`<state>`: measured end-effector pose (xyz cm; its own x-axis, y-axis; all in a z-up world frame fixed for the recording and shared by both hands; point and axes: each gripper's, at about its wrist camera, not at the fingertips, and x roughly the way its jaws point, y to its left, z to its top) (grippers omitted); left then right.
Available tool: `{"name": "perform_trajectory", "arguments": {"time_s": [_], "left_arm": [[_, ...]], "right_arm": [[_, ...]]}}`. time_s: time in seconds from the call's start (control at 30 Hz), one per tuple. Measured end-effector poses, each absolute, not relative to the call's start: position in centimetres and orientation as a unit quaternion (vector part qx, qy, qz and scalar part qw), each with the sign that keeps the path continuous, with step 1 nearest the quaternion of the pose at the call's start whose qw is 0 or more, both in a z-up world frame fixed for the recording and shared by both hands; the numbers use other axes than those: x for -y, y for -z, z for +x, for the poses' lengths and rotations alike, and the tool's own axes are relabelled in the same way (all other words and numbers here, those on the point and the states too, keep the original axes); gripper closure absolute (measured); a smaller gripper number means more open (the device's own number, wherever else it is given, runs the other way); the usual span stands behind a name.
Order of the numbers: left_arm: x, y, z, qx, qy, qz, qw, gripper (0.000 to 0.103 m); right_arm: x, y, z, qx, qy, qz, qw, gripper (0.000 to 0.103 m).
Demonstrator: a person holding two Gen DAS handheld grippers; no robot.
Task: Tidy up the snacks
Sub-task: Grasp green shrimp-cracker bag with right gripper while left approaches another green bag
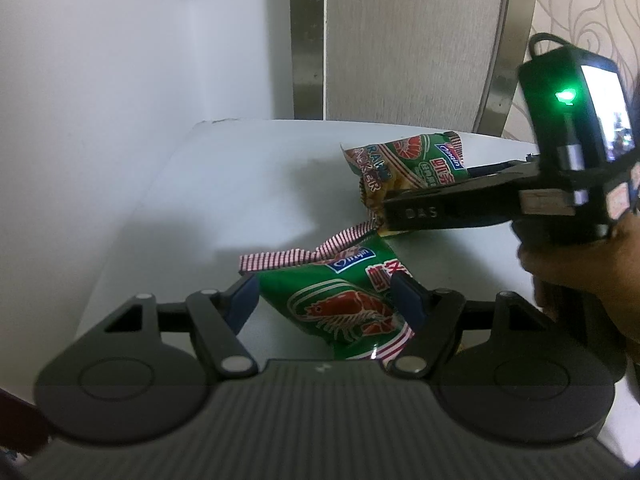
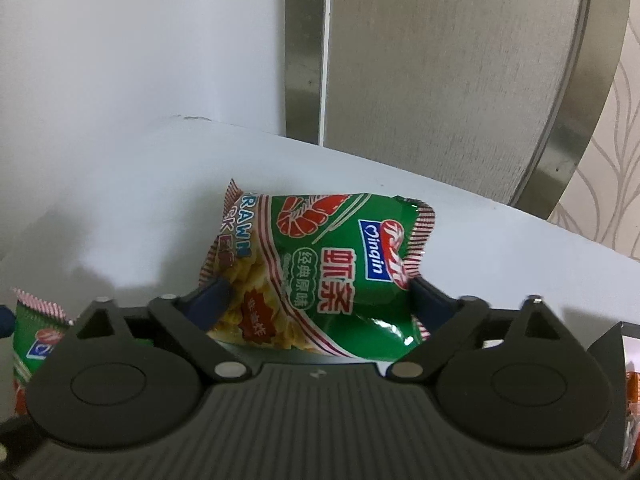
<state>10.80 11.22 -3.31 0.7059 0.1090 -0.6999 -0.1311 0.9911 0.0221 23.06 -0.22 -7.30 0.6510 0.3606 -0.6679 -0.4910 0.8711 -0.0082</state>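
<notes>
**2 prawn cracker bags, 1 in each gripper**

The near bag (image 1: 340,304) sits between the fingers of the left gripper (image 1: 326,300), low over the white table (image 1: 208,200). It is green with a red prawn drawing, a blue "Qinqin" badge and red-and-white striped seams; the top seam is crumpled and splays to the left. The blue pads (image 1: 406,296) stand at its 2 sides, the right one pressed into the foil; the left pad's contact is less clear, but the bag is clamped.

The far bag (image 2: 320,268) is pinched in the right gripper (image 2: 316,300), whose fingers close on its lower half from both sides. Its print reads "PRAWN" along the left edge, "Qinqin" on a blue badge, large red Chinese characters, and a red burst label over pictured yellow crackers. In the left wrist view this bag (image 1: 404,168) lies just beyond the near bag, their striped seams almost touching, with the right gripper (image 1: 384,204) reaching in from the right. "DAS" is stamped on its finger.

A green light (image 1: 565,97) glows on the black unit above that gripper, beside a lit screen (image 1: 608,112). The right hand (image 1: 580,268) holds the grip. A grey chair back (image 2: 440,60) stands behind the table, patterned wallpaper (image 2: 604,184) to the right.
</notes>
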Motion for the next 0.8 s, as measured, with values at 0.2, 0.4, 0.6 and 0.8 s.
{"name": "perform_trajectory", "arguments": {"time_s": [0.2, 0.4, 0.6, 0.8], "left_arm": [[-11.3, 3.5, 10.8, -0.378, -0.060, -0.013, 0.924, 0.029], [-11.1, 3.3, 10.4, -0.372, -0.052, -0.006, 0.927, 0.029], [-11.0, 2.2, 9.0, -0.355, -0.038, 0.001, 0.934, 0.029], [-12.4, 1.9, 7.0, -0.364, -0.042, -0.017, 0.930, 0.029]], "right_arm": [[2.2, 7.1, 22.0, -0.348, -0.241, -0.082, 0.902, 0.032], [3.8, 6.9, 19.8, -0.350, -0.244, -0.068, 0.902, 0.043], [5.5, 6.5, 16.6, -0.348, -0.241, -0.062, 0.904, 0.047], [7.4, 6.8, 13.0, -0.352, -0.232, -0.065, 0.904, 0.048]]}}
